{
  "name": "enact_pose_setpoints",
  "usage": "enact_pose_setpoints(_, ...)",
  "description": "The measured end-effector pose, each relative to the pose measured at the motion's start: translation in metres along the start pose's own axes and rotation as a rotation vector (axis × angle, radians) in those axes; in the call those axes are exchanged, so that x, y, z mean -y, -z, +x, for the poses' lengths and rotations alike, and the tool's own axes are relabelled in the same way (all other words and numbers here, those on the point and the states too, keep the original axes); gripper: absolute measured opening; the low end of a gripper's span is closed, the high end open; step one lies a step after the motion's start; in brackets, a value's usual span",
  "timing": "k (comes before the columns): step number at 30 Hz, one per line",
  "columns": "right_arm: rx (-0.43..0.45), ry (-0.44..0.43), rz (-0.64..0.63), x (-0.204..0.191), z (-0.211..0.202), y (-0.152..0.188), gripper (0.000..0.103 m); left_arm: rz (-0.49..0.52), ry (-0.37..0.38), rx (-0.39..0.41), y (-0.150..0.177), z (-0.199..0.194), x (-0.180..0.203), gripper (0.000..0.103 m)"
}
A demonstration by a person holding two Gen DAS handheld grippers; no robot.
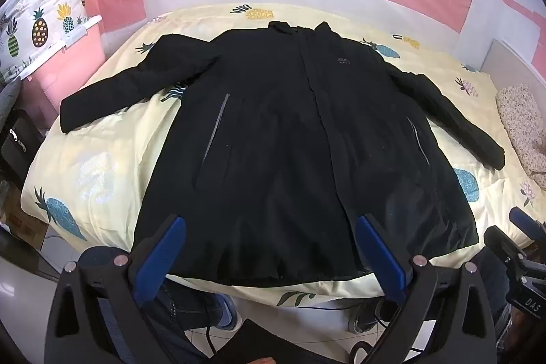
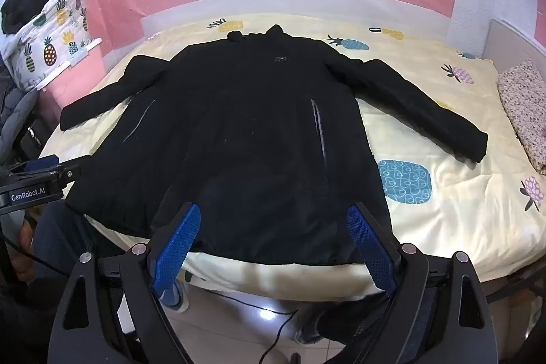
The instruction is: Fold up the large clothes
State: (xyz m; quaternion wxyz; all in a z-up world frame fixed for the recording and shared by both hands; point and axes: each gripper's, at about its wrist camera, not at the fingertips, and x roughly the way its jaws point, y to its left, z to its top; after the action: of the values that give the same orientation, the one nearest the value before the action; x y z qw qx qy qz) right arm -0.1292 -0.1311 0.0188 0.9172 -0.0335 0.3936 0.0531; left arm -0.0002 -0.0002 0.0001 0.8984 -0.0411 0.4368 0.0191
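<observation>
Simply hovering over a spread black jacket (image 1: 279, 132).
Left gripper (image 1: 269, 224) and right gripper (image 2: 273, 214) splayed wide, grasping nothing, above the near hem on the pineapple-print quilt (image 2: 443, 210).

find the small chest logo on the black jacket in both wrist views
Left wrist: logo right of centre, upper part of the jacket.
Right wrist: logo near centre, high on the jacket.
Shared landmark: the blue pineapple print on the bedspread, just right of the collar.

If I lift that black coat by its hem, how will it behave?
The black coat looks padded, so probably floppy yet bulky, sagging between grips. Its spread sleeves would likely trail. The shell looks smooth, perhaps slippery.
</observation>
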Motion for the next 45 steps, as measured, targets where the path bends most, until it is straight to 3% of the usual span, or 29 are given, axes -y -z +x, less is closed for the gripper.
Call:
enact_pose_setpoints(23,-0.008,-0.010,0.005,-0.004,0.005,0.003,0.088,0.001,-0.010,-0.005,0.011,-0.001,0.018,0.100)
enact_pose_setpoints(25,-0.011,-0.011,0.005,-0.004,0.006,0.003,0.088,0.001,0.006,-0.015,0.003,0.003,0.003,0.100)
enact_pose_setpoints(45,-0.015,-0.015,0.007,-0.005,0.007,0.005,0.088,0.003,0.004,-0.020,0.007,0.003,0.003,0.100)
